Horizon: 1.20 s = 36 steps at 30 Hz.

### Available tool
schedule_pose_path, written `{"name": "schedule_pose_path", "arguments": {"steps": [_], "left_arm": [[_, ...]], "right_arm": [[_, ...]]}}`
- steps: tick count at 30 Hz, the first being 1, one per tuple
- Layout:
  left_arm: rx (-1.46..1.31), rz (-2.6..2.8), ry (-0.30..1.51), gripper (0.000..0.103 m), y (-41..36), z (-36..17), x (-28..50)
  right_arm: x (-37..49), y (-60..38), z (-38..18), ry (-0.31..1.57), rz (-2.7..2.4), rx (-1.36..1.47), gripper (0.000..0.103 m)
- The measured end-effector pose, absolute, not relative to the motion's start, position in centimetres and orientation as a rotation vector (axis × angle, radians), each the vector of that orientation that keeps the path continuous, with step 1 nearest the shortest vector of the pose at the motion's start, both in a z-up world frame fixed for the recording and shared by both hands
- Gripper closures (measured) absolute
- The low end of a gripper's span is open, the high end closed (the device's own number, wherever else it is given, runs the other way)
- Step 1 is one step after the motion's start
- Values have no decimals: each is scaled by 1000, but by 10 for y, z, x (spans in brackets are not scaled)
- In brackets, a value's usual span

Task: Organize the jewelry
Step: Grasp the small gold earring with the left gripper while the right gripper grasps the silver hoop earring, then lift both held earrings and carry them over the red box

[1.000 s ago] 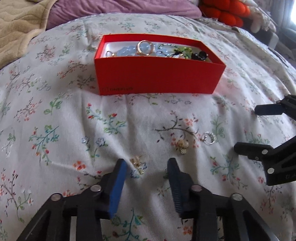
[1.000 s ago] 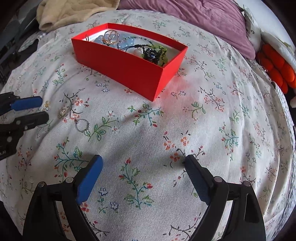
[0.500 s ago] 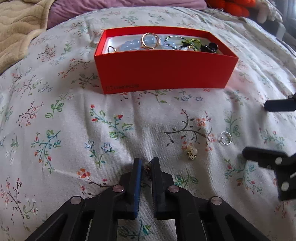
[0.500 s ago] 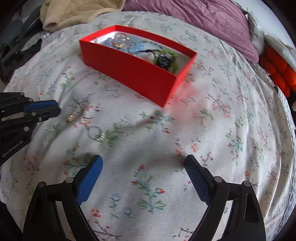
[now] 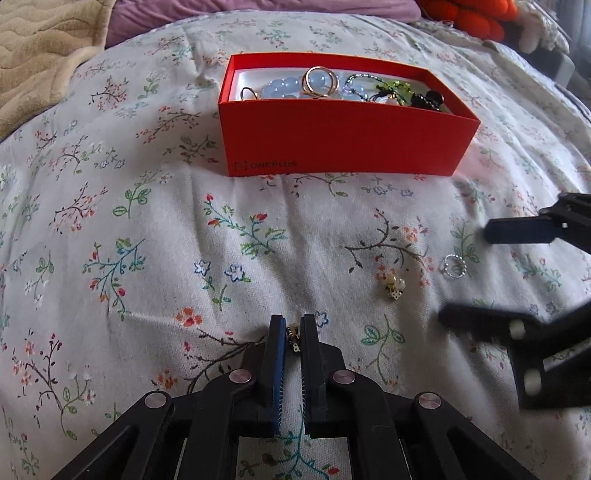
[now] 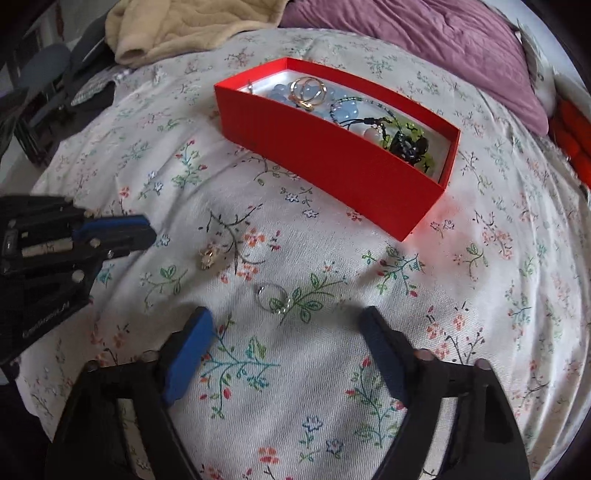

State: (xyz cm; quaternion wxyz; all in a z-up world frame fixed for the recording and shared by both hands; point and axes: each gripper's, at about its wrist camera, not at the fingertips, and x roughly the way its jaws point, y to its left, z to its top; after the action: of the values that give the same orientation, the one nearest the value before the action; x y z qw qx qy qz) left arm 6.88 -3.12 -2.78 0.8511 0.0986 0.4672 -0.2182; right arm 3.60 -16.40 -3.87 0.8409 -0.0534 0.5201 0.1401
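My left gripper (image 5: 293,326) is shut on a small gold earring (image 5: 294,338), low over the floral bedsheet. A second gold earring with a pale bead (image 5: 395,286) (image 6: 209,256) lies loose to its right. Farther right lies a silver ring (image 5: 455,266) (image 6: 271,295). My right gripper (image 6: 284,325) hovers just behind that ring with its jaws closing; the pads touch nothing. The red box (image 5: 347,144) (image 6: 332,162) stands beyond, holding blue beads, gold rings and green and black pieces. The left gripper (image 6: 142,236) shows at the right wrist view's left edge.
A beige blanket (image 6: 192,26) and a purple pillow (image 6: 424,40) lie at the head of the bed. Orange cushions (image 5: 476,14) sit at the far right. A dark chair (image 6: 44,81) stands past the bed's left edge.
My left gripper has closed on the gold earring that lay between its fingers. My right gripper has moved left toward the silver ring, and its fingers stand closer together.
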Motion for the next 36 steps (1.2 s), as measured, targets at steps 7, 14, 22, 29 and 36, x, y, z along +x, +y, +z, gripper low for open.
{"name": "schedule_pose_path", "arguments": {"steps": [7, 14, 22, 29, 36], "left_arm": [[200, -462, 996, 100, -30, -27, 70], [197, -460, 1001, 100, -30, -26, 69], [180, -450, 995, 100, -27, -19, 73], [161, -450, 959, 100, -28, 1, 84], [145, -455, 911, 100, -35, 25, 99]], "right_arm": [[42, -165, -37, 1096, 308, -98, 74], [41, -151, -36, 1095, 337, -150, 84], [43, -161, -23, 1075, 330, -114, 85], [48, -173, 0, 1026, 316, -74, 85], [59, -185, 21, 985, 307, -22, 85]]}}
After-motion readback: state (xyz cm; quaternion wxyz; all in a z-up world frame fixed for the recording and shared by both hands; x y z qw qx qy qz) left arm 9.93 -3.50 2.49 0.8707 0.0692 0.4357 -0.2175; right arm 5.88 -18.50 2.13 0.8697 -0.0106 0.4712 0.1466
